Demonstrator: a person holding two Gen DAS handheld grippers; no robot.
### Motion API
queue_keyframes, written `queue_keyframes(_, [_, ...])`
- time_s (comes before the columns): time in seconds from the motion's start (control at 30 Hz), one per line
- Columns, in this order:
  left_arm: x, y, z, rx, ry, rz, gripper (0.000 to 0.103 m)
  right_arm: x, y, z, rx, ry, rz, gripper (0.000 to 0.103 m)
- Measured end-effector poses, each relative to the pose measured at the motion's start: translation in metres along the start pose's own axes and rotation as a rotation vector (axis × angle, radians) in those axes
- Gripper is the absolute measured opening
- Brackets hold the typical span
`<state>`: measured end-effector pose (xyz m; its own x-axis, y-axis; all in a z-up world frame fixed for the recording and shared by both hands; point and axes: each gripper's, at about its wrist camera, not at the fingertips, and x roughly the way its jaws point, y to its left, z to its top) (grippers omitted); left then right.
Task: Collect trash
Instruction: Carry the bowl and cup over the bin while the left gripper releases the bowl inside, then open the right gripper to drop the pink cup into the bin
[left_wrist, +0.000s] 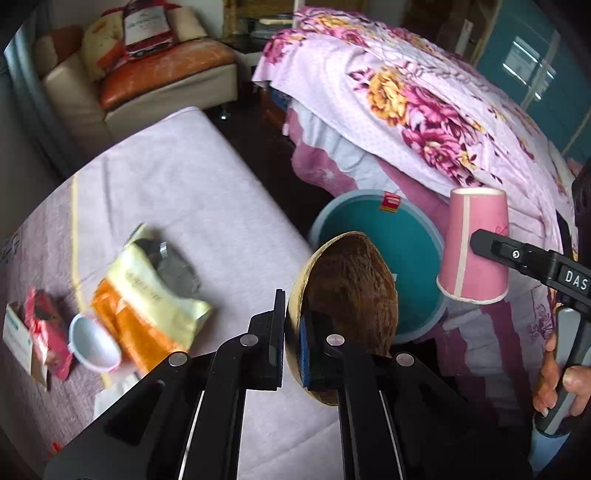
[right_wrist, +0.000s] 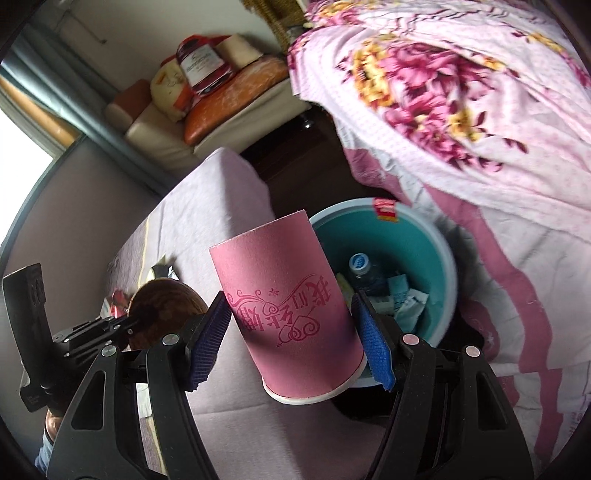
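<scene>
Left gripper (left_wrist: 291, 339) is pinching the rim of a brown coconut shell half (left_wrist: 351, 291), held up in front of the teal trash bin (right_wrist: 439, 258). Right gripper (right_wrist: 295, 332) squeezes an upside-down pink paper cup (right_wrist: 284, 295) beside the bin. A snack bag (left_wrist: 147, 295) and small white cup (left_wrist: 94, 345) sit on the lavender-covered table (left_wrist: 192, 177).

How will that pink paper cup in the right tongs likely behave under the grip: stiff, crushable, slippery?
The pink paper cup is probably light and thin-walled, so a harder squeeze from the right tongs may dent it. It is held upside down, wide rim toward the camera, and the taper could let it slip; the ribbed pads likely help.
</scene>
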<state>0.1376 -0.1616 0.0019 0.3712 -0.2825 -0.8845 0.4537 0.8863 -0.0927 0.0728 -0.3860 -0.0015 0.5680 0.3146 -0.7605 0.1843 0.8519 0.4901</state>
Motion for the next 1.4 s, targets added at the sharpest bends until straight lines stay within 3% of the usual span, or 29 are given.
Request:
queue_keyframes(0.27, [0.043,-0.039,0.018,0.074,0.053,-0.017,0.007,-0.002,-0.041,0.013,0.068,-0.009,-0.041,0.064])
queue_keyframes(0.53, [0.074,-0.058,0.018,0.115,0.115,-0.035,0.013,0.01,-0.053,0.016,0.085,0.017,-0.059,0.064])
queue_keyframes(0.63, [0.077,-0.059,0.014,0.108,0.121,-0.046,0.019,0.012,-0.053,0.015,0.084,0.022,-0.064,0.064])
queue_keyframes(0.9, [0.07,-0.051,0.009,0.074,0.118,-0.074,0.022,0.017,-0.048,0.01,0.077,0.032,-0.071,0.064])
queue_keyframes(1.07, [0.057,-0.048,0.008,0.065,0.084,-0.076,0.042,0.016,-0.043,0.01,0.07,0.031,-0.078,0.065])
queue_keyframes(1.2, [0.047,-0.044,0.008,0.057,0.064,-0.081,0.046,0.013,-0.039,0.011,0.065,0.031,-0.086,0.065])
queue_keyframes(1.4, [0.031,-0.034,0.0,0.031,0.035,-0.082,0.065,0.015,-0.036,0.01,0.056,0.044,-0.101,0.065])
